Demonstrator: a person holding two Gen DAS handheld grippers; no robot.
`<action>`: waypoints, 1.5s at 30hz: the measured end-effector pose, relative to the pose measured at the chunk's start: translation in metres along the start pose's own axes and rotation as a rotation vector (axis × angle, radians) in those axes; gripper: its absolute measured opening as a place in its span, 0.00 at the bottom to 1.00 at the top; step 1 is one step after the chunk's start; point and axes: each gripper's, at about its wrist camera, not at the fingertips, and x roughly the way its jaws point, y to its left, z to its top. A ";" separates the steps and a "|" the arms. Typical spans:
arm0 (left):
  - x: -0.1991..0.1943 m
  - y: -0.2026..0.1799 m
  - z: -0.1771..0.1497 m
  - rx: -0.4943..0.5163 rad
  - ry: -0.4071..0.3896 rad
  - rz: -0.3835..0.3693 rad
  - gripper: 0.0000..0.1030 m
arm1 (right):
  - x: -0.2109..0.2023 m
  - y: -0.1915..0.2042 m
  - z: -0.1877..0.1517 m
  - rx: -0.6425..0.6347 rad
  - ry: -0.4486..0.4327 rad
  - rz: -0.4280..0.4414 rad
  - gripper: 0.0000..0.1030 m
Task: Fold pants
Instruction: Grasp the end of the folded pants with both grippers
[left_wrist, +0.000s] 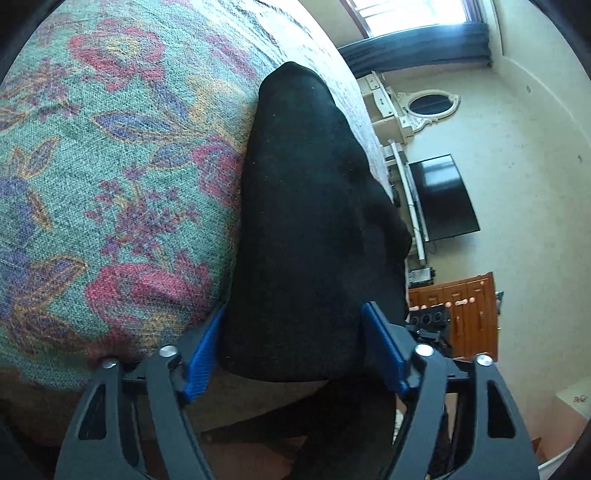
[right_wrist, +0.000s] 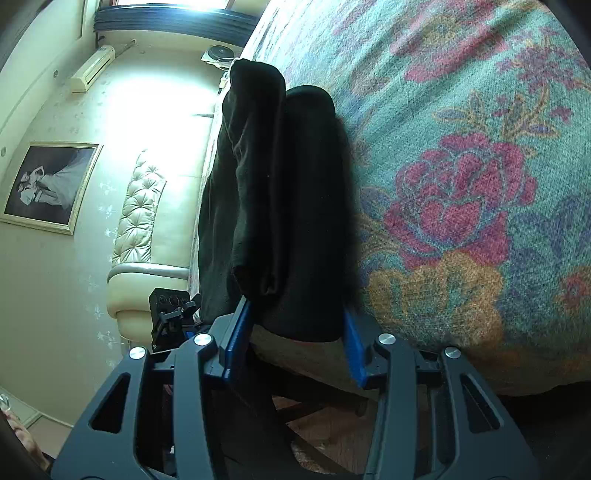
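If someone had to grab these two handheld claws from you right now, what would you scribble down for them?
Left gripper: jaws either side of the black pants; whether the pads press is unclear.
Right gripper: the same at its end.
Pants: lie in a long, narrow strip at the edge of the floral bedspread, legs apparently laid together.
Done: seemingly the lengthwise fold.
Left: probably take hold of both ends and fold the strip shorter.

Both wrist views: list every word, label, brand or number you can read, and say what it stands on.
No text reads in either view.
White box: a small dark mark, too blurred to read.
Television: no readable brand.
Framed picture: a photograph, no words.
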 end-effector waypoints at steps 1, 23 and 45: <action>0.001 -0.001 0.000 0.004 -0.001 0.007 0.61 | -0.001 0.001 -0.001 -0.006 -0.005 0.002 0.35; -0.022 0.019 0.005 0.013 0.011 -0.161 0.77 | -0.032 0.005 0.006 -0.085 -0.033 -0.002 0.88; 0.035 0.005 0.114 0.155 0.025 -0.067 0.80 | 0.031 0.010 0.143 -0.023 -0.073 0.078 0.91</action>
